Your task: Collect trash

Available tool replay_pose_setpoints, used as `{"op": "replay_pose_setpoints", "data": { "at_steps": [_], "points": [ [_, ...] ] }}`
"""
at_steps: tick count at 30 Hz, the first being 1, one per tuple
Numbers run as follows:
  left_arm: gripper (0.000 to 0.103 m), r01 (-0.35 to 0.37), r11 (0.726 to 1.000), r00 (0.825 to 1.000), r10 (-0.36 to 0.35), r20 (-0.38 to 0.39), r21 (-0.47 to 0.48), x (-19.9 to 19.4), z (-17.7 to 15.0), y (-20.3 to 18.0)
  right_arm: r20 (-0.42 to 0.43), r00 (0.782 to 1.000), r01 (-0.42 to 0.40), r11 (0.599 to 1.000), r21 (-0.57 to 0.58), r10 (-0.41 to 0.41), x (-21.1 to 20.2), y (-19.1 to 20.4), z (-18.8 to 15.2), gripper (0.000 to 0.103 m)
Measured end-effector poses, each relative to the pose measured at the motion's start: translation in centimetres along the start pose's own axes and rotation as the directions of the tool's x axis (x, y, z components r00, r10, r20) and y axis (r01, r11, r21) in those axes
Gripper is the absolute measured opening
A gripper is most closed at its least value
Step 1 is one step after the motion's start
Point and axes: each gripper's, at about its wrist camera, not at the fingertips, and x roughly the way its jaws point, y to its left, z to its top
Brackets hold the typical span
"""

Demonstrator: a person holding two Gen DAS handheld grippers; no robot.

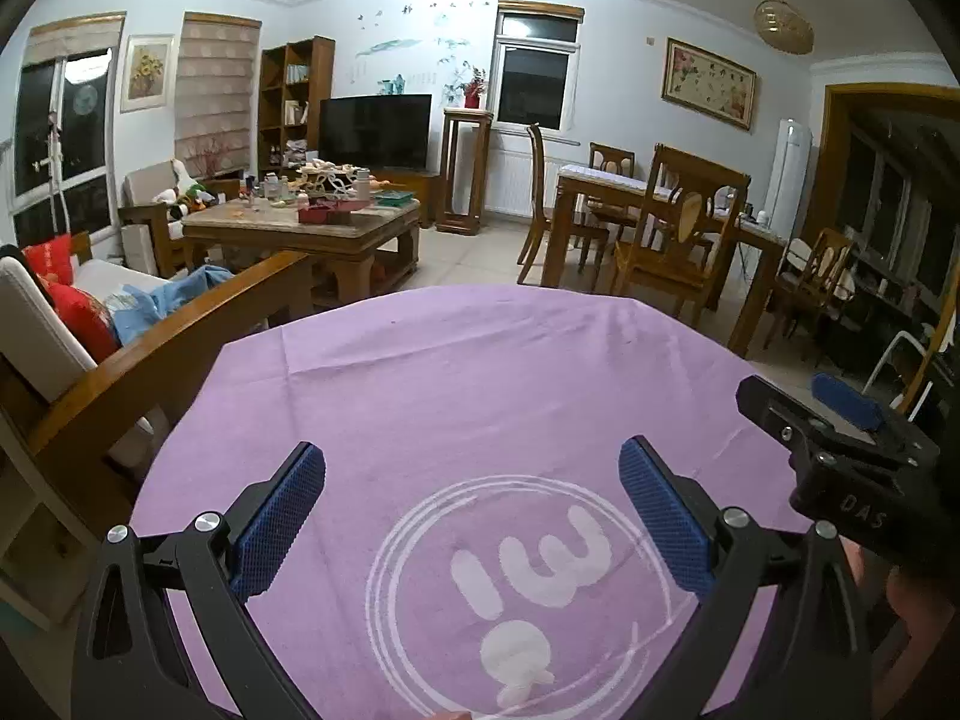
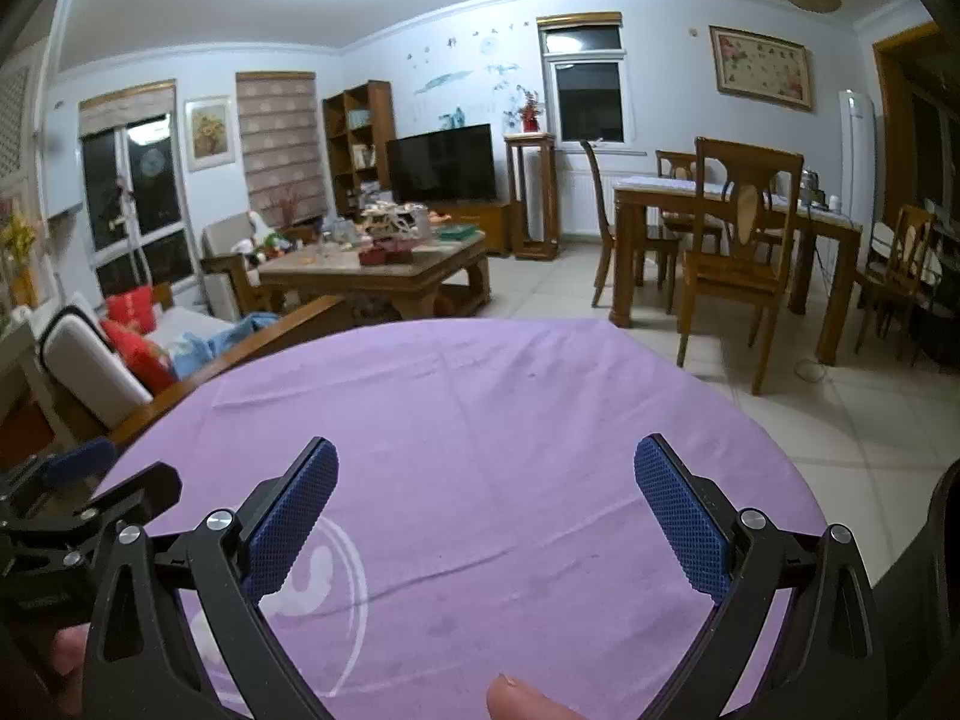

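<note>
My left gripper is open and empty, held just above a table covered with a purple cloth that has a white round logo. My right gripper is open and empty above the same cloth. The right gripper also shows at the right edge of the left wrist view; the left gripper shows at the left edge of the right wrist view. No trash shows on the cloth. A fingertip shows at the bottom of the right wrist view.
A wooden sofa with red cushions stands left of the table. A cluttered wooden coffee table is beyond it, with a TV behind. A dining table and chairs stand at the right on a tiled floor.
</note>
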Motion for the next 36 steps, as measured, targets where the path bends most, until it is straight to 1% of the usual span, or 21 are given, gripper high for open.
{"op": "replay_pose_setpoints", "data": {
  "at_steps": [3,7,18,27,36],
  "points": [
    [0.098,0.009,1.000,1.000,-0.009,-0.013,-0.003,0.0,0.0,0.1,0.017,0.999,0.047,0.999,-0.020,-0.047,-0.1,0.5,-0.2,0.098],
    [0.098,0.015,1.000,0.999,-0.015,-0.029,0.002,0.1,-0.1,-0.2,0.036,0.998,0.061,0.997,-0.049,-0.060,-0.1,0.7,-0.2,0.098],
    [0.098,0.010,1.000,0.999,-0.010,-0.035,0.000,0.2,-0.2,0.0,0.034,0.997,0.073,0.997,-0.012,-0.073,0.1,-0.1,-0.7,0.098],
    [0.098,-0.022,1.000,0.999,0.022,-0.036,-0.002,-0.3,-0.8,-0.3,0.047,0.997,0.069,0.998,0.004,-0.069,-0.8,-0.2,-0.8,0.098],
    [0.098,-0.017,1.000,0.999,0.017,-0.046,-0.017,-0.5,-0.8,-0.2,0.058,0.996,0.064,0.998,0.030,-0.065,-1.3,-0.5,-0.9,0.098]
  ]
}}
